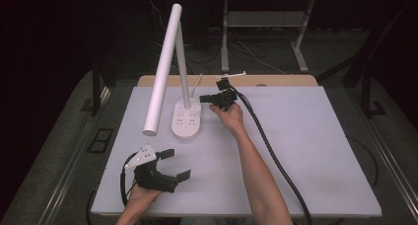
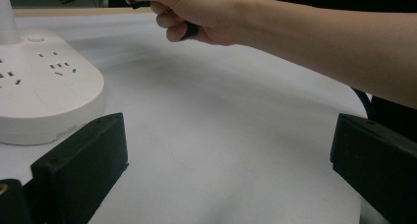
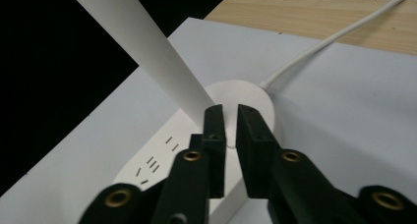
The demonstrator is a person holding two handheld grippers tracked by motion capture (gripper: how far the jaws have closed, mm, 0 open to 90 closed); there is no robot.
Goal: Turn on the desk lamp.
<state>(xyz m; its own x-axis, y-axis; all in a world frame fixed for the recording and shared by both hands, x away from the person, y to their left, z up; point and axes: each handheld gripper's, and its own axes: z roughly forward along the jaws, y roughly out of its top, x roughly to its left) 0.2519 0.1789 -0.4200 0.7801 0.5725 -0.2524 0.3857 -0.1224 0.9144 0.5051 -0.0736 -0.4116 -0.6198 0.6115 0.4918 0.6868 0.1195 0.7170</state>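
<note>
At the twelve o'clock end of the bench point(image 1: 305, 151), the right hand-held gripper point(image 1: 207, 99), jaws nearly shut on nothing, poises over the desk lamp's socket base point(image 1: 187, 119), apparently to press its round button next, while the left hand-held gripper point(image 1: 177, 164) rests open.

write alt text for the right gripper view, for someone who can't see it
The right gripper, its two black jaws nearly shut with a narrow gap, points down at the white base of a desk lamp that has socket slots. The lamp's white stem slants up to the left, and a white power cord runs off across the table.
</note>
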